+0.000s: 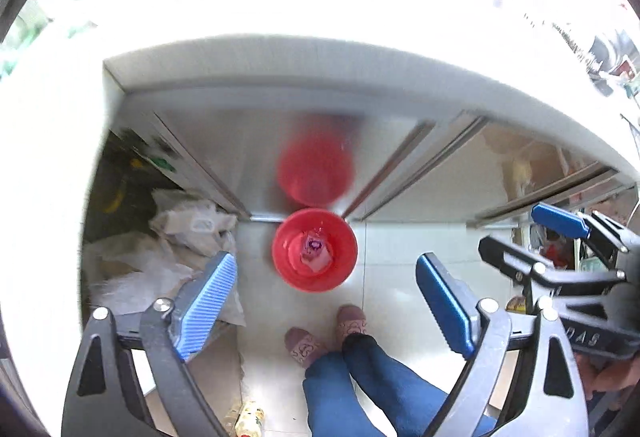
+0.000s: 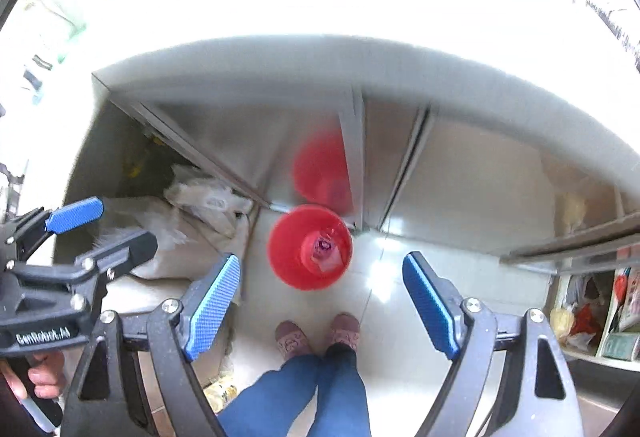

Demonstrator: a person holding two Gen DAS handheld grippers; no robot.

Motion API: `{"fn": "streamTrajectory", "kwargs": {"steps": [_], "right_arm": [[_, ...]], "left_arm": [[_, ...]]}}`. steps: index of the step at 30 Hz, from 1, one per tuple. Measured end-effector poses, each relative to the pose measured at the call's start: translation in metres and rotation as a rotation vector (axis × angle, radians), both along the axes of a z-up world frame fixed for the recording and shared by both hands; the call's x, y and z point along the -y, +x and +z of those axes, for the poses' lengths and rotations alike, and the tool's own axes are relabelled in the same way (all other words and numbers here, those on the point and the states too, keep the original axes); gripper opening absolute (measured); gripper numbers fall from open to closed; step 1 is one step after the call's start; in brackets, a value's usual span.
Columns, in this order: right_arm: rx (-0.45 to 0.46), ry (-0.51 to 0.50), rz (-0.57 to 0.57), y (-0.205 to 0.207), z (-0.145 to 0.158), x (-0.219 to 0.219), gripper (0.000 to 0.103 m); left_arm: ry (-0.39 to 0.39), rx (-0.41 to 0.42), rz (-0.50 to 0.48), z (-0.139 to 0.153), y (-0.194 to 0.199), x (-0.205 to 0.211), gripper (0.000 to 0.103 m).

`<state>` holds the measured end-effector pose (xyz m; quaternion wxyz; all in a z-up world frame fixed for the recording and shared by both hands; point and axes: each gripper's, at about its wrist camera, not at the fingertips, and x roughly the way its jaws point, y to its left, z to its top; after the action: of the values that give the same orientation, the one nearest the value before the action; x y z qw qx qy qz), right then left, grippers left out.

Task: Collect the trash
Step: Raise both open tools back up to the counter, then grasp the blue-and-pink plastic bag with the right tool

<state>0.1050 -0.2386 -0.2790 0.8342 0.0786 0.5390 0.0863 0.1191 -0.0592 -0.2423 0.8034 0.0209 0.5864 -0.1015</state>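
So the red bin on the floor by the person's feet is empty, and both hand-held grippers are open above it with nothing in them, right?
Not quite: the red bin is not empty. Both wrist views show a pinkish piece of trash lying at its bottom. The rest holds: the bin stands on the floor by the person's feet, and the left hand-held gripper and the right hand-held gripper are open above it, holding nothing.

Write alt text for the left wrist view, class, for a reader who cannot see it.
A red bin stands on a pale tiled floor holding a pink wrapper, seen from above between the open, empty blue pads of the left gripper. Slippered feet stand below; metal cabinet doors reflect the bin.
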Motion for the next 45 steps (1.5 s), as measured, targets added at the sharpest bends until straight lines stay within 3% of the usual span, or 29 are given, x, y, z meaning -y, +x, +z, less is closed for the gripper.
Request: {"fn": "streamTrajectory", "kwargs": {"steps": [3, 5, 14, 16, 23, 31, 37, 45], "right_arm": [[0.037, 0.004, 0.015, 0.001, 0.037, 0.0, 0.082], [0.058, 0.007, 0.023, 0.003, 0.057, 0.002, 0.082], [0.189, 0.041, 0.106, 0.022, 0.134, -0.016, 0.094], [0.215, 0.032, 0.133, 0.031, 0.148, -0.023, 0.103], [0.244, 0.01, 0.169, 0.07, 0.176, -0.043, 0.103], [0.216, -0.003, 0.109, 0.132, 0.191, -0.051, 0.103], [0.115, -0.022, 0.061, 0.189, 0.169, -0.063, 0.103], [-0.015, -0.037, 0.095, 0.245, 0.135, -0.088, 0.103]], "left_arm": [[0.016, 0.045, 0.018, 0.033, -0.003, -0.006, 0.096], [0.02, 0.074, 0.035, 0.056, -0.004, -0.011, 0.103], [0.016, 0.198, 0.116, 0.137, 0.004, -0.039, 0.103], [0.011, 0.217, 0.14, 0.148, 0.011, -0.048, 0.103], [-0.001, 0.248, 0.17, 0.178, 0.053, -0.073, 0.103], [-0.026, 0.246, 0.171, 0.18, 0.126, -0.113, 0.103], [-0.036, 0.215, 0.128, 0.165, 0.176, -0.133, 0.103], [-0.056, 0.115, 0.094, 0.125, 0.221, -0.15, 0.103]]}}
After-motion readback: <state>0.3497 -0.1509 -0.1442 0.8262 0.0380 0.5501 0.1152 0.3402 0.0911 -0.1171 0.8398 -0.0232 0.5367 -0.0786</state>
